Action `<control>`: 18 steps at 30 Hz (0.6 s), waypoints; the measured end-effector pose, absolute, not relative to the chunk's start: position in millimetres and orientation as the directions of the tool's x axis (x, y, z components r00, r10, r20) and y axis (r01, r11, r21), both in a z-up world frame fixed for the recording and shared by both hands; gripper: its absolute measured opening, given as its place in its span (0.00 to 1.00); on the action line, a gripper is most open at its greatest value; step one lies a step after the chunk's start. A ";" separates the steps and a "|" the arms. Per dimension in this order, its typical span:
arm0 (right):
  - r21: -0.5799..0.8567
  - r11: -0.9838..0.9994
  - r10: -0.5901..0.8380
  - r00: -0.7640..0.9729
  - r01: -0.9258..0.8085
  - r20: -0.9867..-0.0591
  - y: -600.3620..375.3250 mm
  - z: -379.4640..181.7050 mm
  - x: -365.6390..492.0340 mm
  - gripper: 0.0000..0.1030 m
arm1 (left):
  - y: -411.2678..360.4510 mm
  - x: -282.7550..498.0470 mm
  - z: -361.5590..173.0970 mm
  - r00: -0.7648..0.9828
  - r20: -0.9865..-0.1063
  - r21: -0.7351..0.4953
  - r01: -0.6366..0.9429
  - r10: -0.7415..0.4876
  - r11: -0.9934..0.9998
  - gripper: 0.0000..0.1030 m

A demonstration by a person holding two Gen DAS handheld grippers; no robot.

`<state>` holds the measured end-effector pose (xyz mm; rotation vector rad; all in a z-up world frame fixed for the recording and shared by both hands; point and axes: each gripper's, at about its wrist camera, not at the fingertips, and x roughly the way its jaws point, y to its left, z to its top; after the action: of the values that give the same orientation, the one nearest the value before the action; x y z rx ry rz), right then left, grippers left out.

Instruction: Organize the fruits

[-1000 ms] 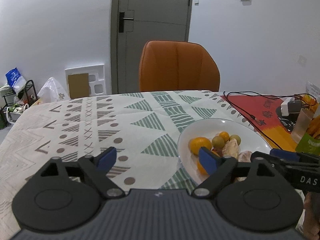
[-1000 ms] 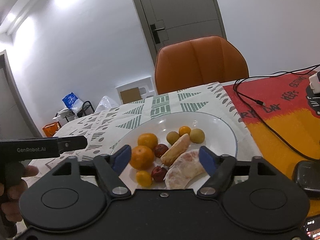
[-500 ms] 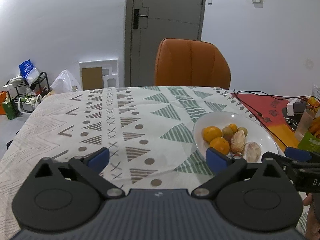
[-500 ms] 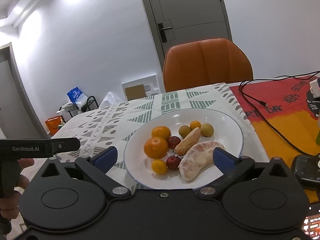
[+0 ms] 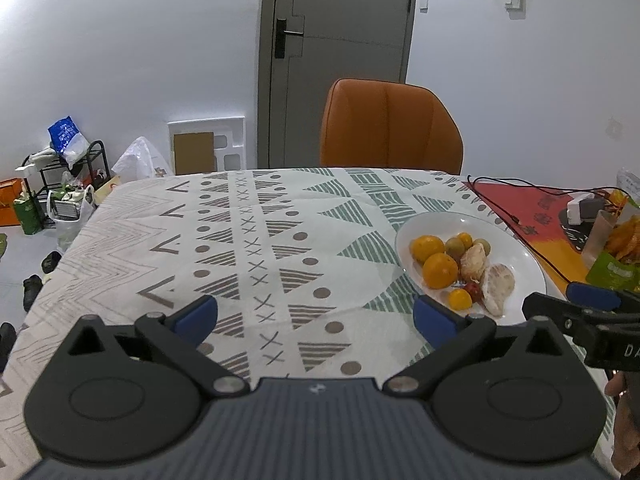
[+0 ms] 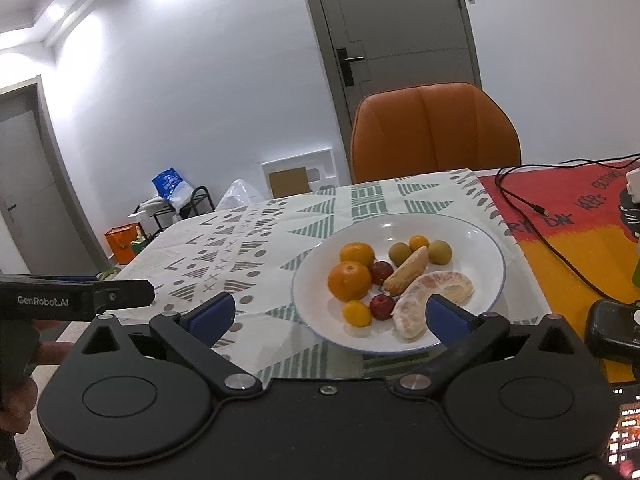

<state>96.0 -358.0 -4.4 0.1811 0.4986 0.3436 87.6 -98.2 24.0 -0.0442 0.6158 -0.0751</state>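
We hold both grippers spread wide and empty. Our left gripper (image 5: 316, 316) hangs over bare patterned tablecloth (image 5: 256, 240) at lower centre, the white plate (image 5: 516, 248) of fruit off to the right of the frame. Our right gripper (image 6: 328, 314) frames that plate (image 6: 472, 236): big orange (image 6: 349, 281), pomelo segment (image 6: 430, 296), two red fruits, small citrus, all heaped together mid-frame.

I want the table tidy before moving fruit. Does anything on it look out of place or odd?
Nothing is spilled or broken. All the fruit lies inside the white plate. Two pieces are peeled, a big citrus segment and a smaller one, among whole fruits. A black cable trails loosely over the red mat beside the plate.
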 end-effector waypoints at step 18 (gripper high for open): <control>0.235 0.925 0.374 0.823 -0.298 -0.429 -343.4 16.9 53.3 1.00 | -75.9 28.7 39.5 0.830 -0.556 -0.037 0.030 -0.045 0.999 1.00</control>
<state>53.3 -343.4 16.9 0.1603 0.4878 0.3589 28.7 -75.9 39.5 -0.0269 0.5903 -0.0399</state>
